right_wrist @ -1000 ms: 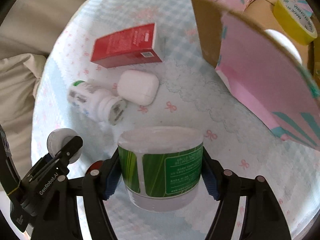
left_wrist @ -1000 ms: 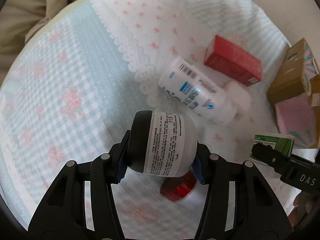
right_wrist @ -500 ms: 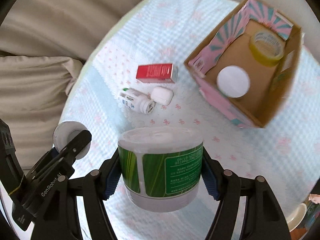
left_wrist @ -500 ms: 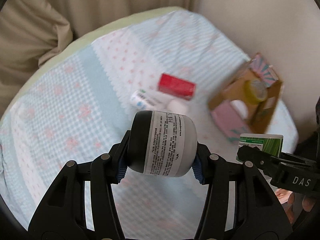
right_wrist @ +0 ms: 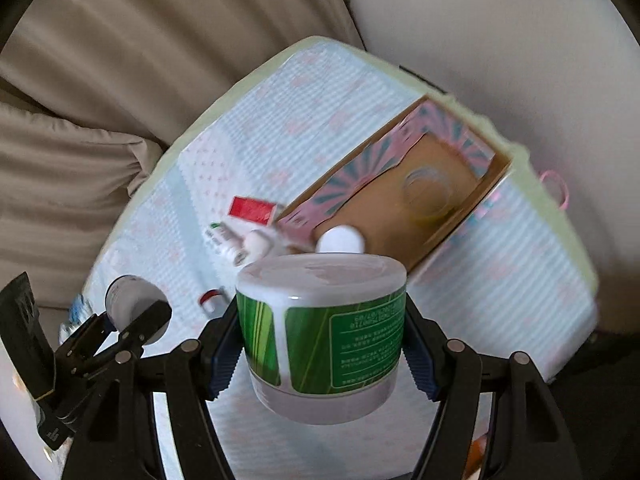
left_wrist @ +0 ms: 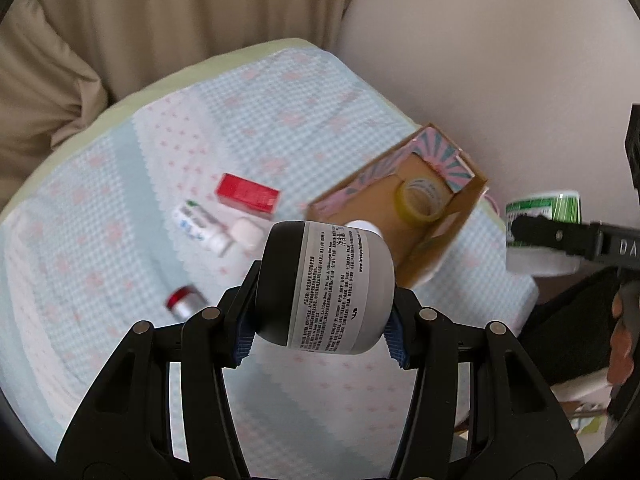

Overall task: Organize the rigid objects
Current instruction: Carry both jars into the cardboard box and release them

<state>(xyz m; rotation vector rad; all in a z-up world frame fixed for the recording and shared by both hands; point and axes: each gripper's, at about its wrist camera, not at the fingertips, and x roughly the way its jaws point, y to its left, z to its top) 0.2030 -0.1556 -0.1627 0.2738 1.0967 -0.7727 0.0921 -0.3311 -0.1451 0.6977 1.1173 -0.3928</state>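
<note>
My left gripper [left_wrist: 320,320] is shut on a dark grey bottle with a white label [left_wrist: 326,286], held high above the bed. My right gripper [right_wrist: 322,350] is shut on a green-labelled white tub [right_wrist: 322,336], also held high; that tub shows at the right of the left wrist view [left_wrist: 542,224]. The open cardboard box with pink and teal flaps [left_wrist: 460,216] [right_wrist: 496,176] lies beyond both, holding a yellow tape roll [left_wrist: 420,198] and a white round lid [right_wrist: 340,240].
On the blue and pink checked cloth [left_wrist: 120,280] lie a red carton [left_wrist: 248,194], a white pill bottle [left_wrist: 200,226], a white earbud case [left_wrist: 248,232] and a small red and silver cylinder [left_wrist: 182,302]. Beige curtains [right_wrist: 100,100] hang at the back left.
Both grippers have risen well above the bed with their loads, so the objects look smaller. The box has come into fuller view ahead. Both grips are unchanged.
</note>
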